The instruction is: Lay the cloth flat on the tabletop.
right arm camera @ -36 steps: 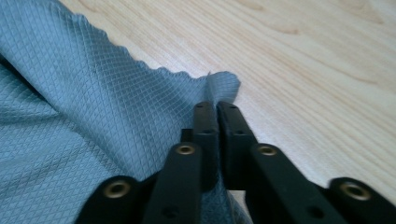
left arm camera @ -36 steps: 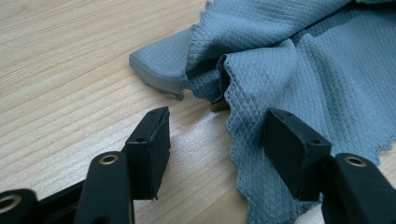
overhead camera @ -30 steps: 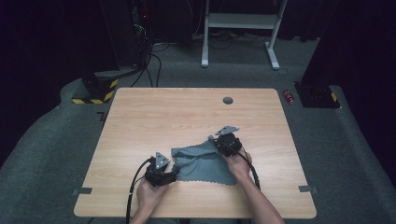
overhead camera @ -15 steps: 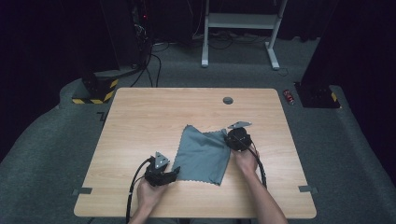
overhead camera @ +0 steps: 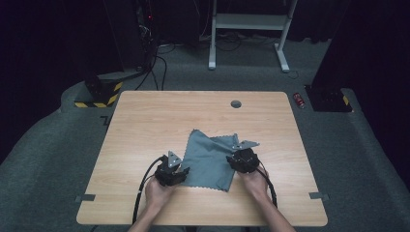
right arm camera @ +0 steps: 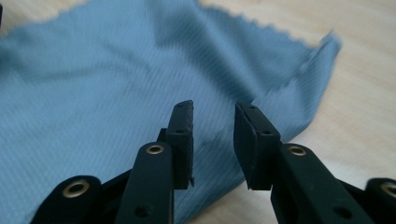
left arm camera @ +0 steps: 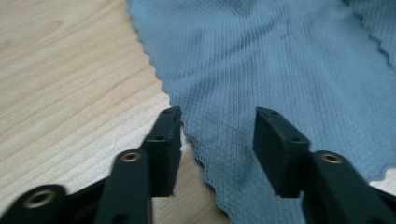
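Note:
A grey-blue cloth (overhead camera: 210, 157) with a zigzag-cut edge lies on the wooden table (overhead camera: 159, 121), between the two grippers. My left gripper (overhead camera: 180, 172) sits at its near left edge. In the left gripper view the jaws have just been closing; that gripper (left arm camera: 217, 122) stands open with the cloth's edge (left arm camera: 196, 140) lying between the pads, not pinched. My right gripper (overhead camera: 241, 159) rests at the cloth's right side, beside a folded-over corner (right arm camera: 317, 60). Its jaws have just been opening; this gripper (right arm camera: 214, 114) is open above the cloth (right arm camera: 107, 88), gripping nothing.
A round grommet hole (overhead camera: 236, 104) sits near the table's far edge. Tape marks (overhead camera: 81, 198) lie at the near corners. On the floor are a red can (overhead camera: 300, 100), a yellow-black striped base (overhead camera: 99, 99), cables and a white desk frame (overhead camera: 246, 21).
The right gripper let go of the cloth, which went from bunched and lifted to lying flat. The right hand swung away and then came back toward the near edge. The left gripper's jaws narrowed.

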`<state>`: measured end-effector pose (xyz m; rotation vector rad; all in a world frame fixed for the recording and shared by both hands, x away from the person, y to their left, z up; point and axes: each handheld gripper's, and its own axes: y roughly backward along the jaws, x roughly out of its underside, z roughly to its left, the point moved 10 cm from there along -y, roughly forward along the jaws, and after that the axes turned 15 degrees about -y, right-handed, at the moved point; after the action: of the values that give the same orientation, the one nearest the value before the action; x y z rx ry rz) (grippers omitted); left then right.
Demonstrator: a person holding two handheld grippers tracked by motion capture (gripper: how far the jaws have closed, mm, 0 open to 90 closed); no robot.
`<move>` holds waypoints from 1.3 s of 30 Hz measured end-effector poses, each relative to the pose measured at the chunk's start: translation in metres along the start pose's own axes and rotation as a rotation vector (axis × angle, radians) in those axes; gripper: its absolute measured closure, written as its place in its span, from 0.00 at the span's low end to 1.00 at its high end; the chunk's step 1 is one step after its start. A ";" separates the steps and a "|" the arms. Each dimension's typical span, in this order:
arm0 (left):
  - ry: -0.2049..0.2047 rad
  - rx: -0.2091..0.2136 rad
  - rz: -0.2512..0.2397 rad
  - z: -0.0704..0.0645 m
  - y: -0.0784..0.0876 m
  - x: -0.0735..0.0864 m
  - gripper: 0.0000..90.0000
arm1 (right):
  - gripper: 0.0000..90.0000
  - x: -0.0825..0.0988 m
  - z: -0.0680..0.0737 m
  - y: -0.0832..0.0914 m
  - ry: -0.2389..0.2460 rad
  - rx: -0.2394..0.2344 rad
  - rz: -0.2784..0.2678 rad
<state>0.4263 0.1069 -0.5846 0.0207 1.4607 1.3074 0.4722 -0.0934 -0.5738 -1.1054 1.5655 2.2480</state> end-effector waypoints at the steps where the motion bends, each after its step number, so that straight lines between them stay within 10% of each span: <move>1: -0.013 0.000 0.008 0.000 -0.001 0.001 0.67 | 0.75 0.004 0.000 -0.003 0.002 0.004 0.009; 10: -0.114 0.011 0.014 -0.015 0.004 0.003 0.98 | 0.75 0.008 0.000 -0.011 0.028 -0.009 0.029; 16: -0.061 0.023 0.003 -0.015 0.018 0.017 0.98 | 0.76 0.002 0.006 -0.019 0.066 -0.025 0.012; 25: 0.029 -0.039 -0.025 0.005 0.017 0.013 0.53 | 0.70 0.005 0.023 -0.007 0.061 -0.067 0.005; 39: 0.107 -0.055 -0.042 0.015 0.007 0.024 0.41 | 0.74 0.042 0.049 0.009 0.171 -0.104 0.041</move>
<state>0.4233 0.1352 -0.5923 -0.1167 1.5071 1.3311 0.4150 -0.0655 -0.5874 -1.3378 1.5606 2.3406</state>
